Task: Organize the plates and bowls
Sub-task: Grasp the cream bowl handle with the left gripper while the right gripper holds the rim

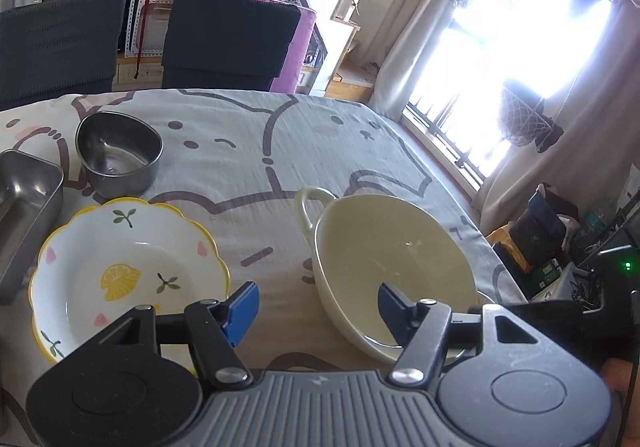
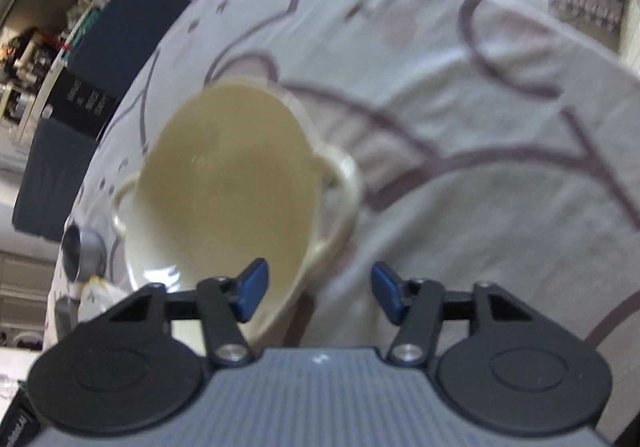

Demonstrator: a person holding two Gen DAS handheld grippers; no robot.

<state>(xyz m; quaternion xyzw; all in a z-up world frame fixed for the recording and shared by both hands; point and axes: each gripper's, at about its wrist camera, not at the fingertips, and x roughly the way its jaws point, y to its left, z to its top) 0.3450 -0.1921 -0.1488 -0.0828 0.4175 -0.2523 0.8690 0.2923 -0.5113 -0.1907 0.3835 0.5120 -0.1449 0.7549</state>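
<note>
Surface: table (image 1: pixel 248 151) under a pale cloth with brown-line cartoon faces and pink blush spots; cloth wrinkled, hangs over the far edge.
Room: bright window (image 1: pixel 520 47) at 2 o'clock in the left view, curtain (image 1: pixel 404 47) beside it; two dark chairs (image 1: pixel 228 43) behind the table at 11–12 o'clock, cluttered shelves above them; bags and gear on the floor at 3 o'clock.
Right view: motion-blurred, steeply tilted; fine detail not legible.
Steel bowl (image 1: pixel 118 153): 10 o'clock, left view; upright, nothing visible inside.
Steel tray (image 1: pixel 24 219): 9 o'clock, cut by frame edge, just beside the steel bowl; interior bare where visible.
Lemon plate (image 1: pixel 128 275): scalloped yellow rim, lemon and leaf print; 8 o'clock, near the tray, apart from the cream bowl; nothing on it.
Cream bowl (image 1: pixel 392 267) (image 2: pixel 224 199): loop handles, 4 o'clock in the left view, on the cloth; holds only faint specks.
Left gripper (image 1: pixel 316 311): jaws spread wide, gripping nothing; right fingertip overlaps the cream bowl's near rim, left fingertip by the lemon plate's edge; contact cannot be told.
Right gripper (image 2: pixel 318 293): jaws spread wide, gripping nothing; left fingertip in front of the cream bowl's near rim, right fingertip over bare cloth.
Obstructions: none between either gripper and the cream bowl.
</note>
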